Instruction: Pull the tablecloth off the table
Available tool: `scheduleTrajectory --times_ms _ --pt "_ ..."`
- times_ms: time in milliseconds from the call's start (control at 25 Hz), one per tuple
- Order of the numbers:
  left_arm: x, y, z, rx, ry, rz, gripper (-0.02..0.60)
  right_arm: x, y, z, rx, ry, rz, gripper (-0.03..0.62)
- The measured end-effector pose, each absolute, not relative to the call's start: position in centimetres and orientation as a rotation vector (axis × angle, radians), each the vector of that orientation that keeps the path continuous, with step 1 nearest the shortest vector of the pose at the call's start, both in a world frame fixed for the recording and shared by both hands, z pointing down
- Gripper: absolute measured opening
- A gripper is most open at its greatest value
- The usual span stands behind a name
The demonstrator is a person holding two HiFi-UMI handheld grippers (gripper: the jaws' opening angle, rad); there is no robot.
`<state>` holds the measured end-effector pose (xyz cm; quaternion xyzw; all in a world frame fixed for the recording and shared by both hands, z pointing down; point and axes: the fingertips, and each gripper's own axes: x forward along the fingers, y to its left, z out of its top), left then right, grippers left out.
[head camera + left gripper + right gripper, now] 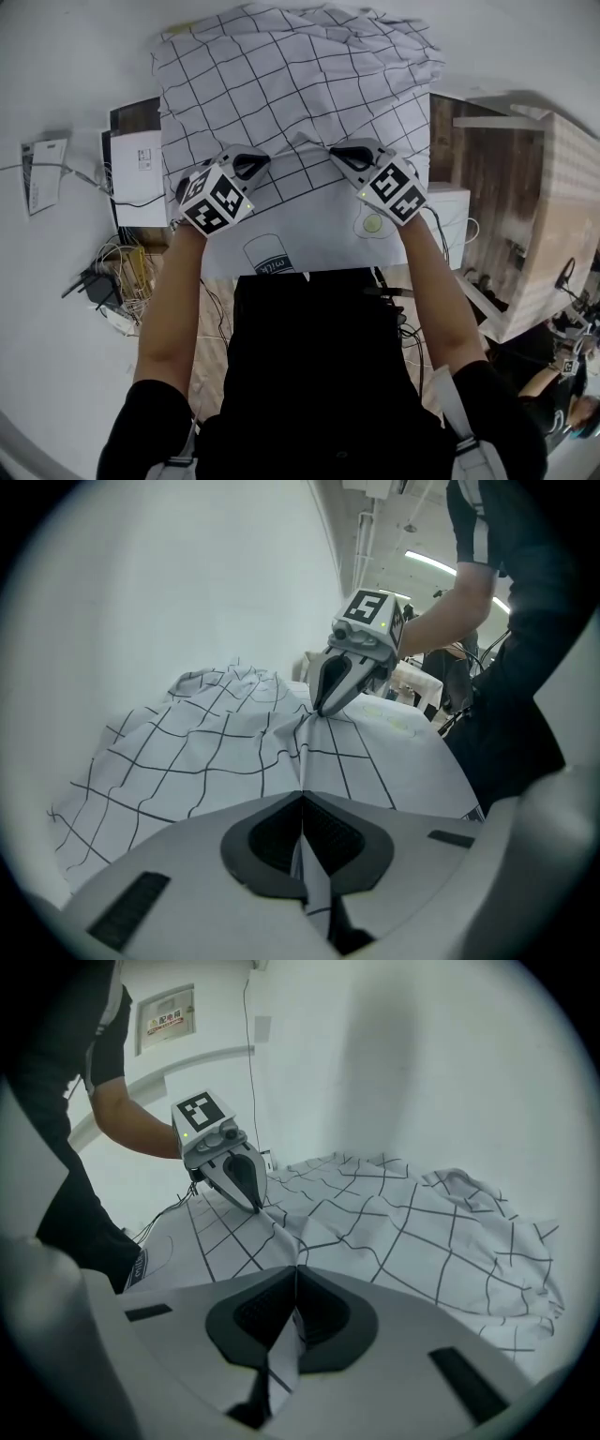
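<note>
**Tablecloth** (291, 84): white with a black grid, spread over the desk, which it hides. Its far part is bunched in folds against the wall (187, 592). Its near part lies flat in front of the person.

**Left claw** (269, 157) and **right claw** (331, 150): side by side near the cloth's middle. Each is pressed together on a raised fold of the tablecloth, and a crease runs from one pinch to the other.

**Printed motifs** on the near edge: a cup marked "milk" (270, 255) and, smaller, an egg (372, 223).
</note>
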<state>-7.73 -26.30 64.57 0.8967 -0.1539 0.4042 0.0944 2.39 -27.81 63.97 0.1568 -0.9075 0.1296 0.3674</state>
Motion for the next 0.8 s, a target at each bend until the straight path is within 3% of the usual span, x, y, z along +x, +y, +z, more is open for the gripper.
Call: scheduleTrajectory --times_ms 800 --pt "-8.1 -24.9 52.5 2.746 -0.639 0.801 0.011 3.3 -26.3 51.8 0.587 -2.601 0.527 0.018"
